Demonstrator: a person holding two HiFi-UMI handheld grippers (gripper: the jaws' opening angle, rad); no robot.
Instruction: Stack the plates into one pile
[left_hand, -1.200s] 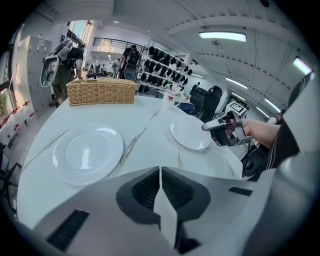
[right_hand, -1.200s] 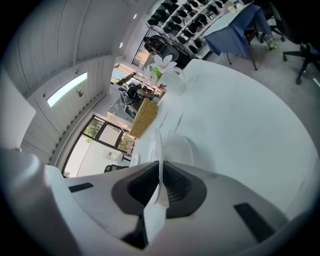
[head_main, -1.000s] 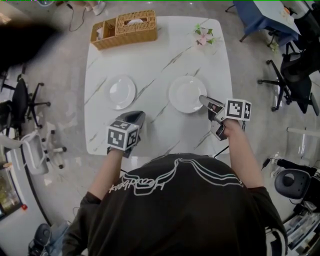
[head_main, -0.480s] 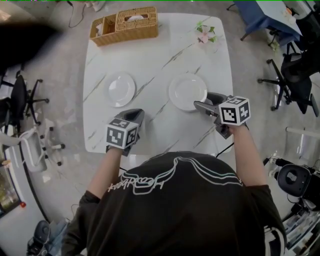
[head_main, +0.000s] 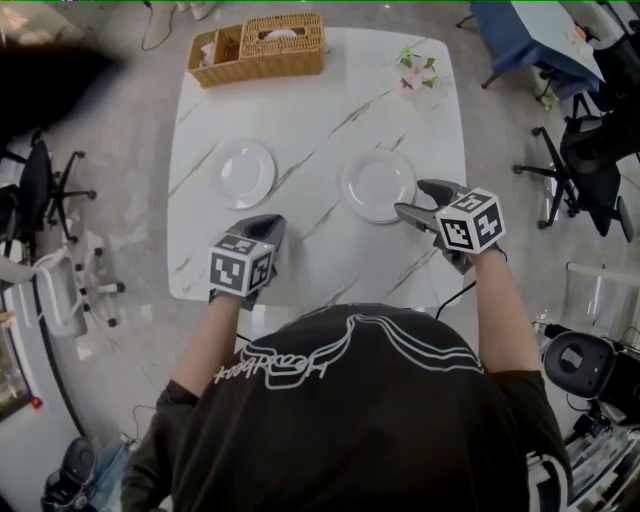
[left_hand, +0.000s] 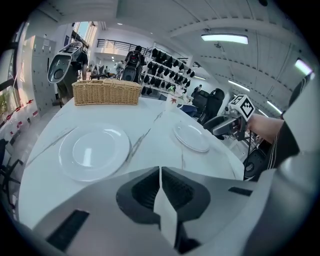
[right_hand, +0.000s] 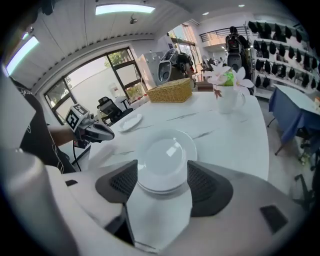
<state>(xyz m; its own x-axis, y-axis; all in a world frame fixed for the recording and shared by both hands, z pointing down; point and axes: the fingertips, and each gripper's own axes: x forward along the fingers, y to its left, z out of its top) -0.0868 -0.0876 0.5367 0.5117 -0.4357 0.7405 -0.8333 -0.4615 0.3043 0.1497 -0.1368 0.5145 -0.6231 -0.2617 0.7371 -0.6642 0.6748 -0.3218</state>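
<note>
The right gripper (right_hand: 162, 175) holds its two grey jaws wide apart, having just been opening; the near rim of a round white ceramic plate (right_hand: 166, 155) shows between their dark ribbed pads (right_hand: 118, 183), which do not press on it; the plate lies flat on a white marble-patterned table (right_hand: 240, 135); further off to the left a second round white plate (right_hand: 131, 121) lies near the table's edge; the left gripper (right_hand: 107, 134), with its black-and-white marker cube (right_hand: 76, 118), is held near that plate; at the far end stand a woven wicker basket (right_hand: 171, 90) and a white vase of pink flowers (right_hand: 227, 87).
</note>
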